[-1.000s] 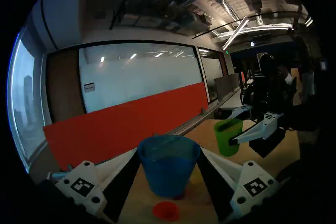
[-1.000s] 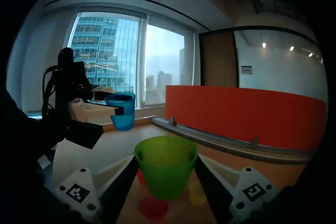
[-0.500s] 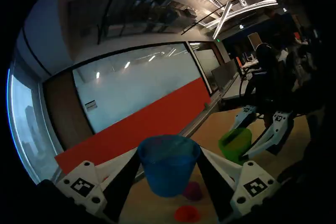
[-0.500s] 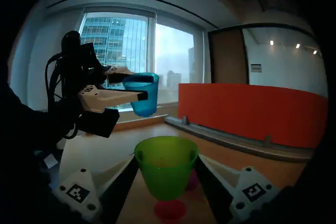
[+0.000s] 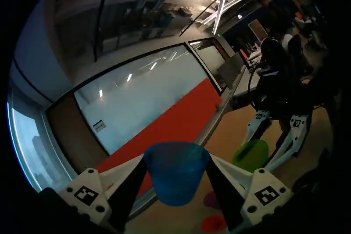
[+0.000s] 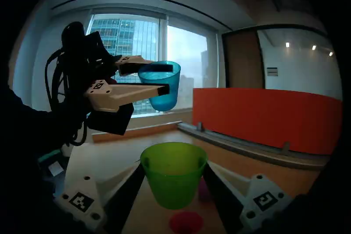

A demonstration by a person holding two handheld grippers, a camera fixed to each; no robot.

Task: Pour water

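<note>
Near, low in right gripper view: green cup (image 6: 174, 174) clamped in right gripper (image 6: 174, 177), upright over table (image 6: 109, 155). Farther, up left: blue cup (image 6: 160, 85) pinched in left gripper (image 6: 171, 77), above green rim level. Likely thin plastic: light, springy, slick if wet. Best gripped mid-wall, gently.

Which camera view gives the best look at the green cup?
The right gripper view: the green cup sits large and central between the fingers. The left gripper view shows it small, farther off and dim.
</note>
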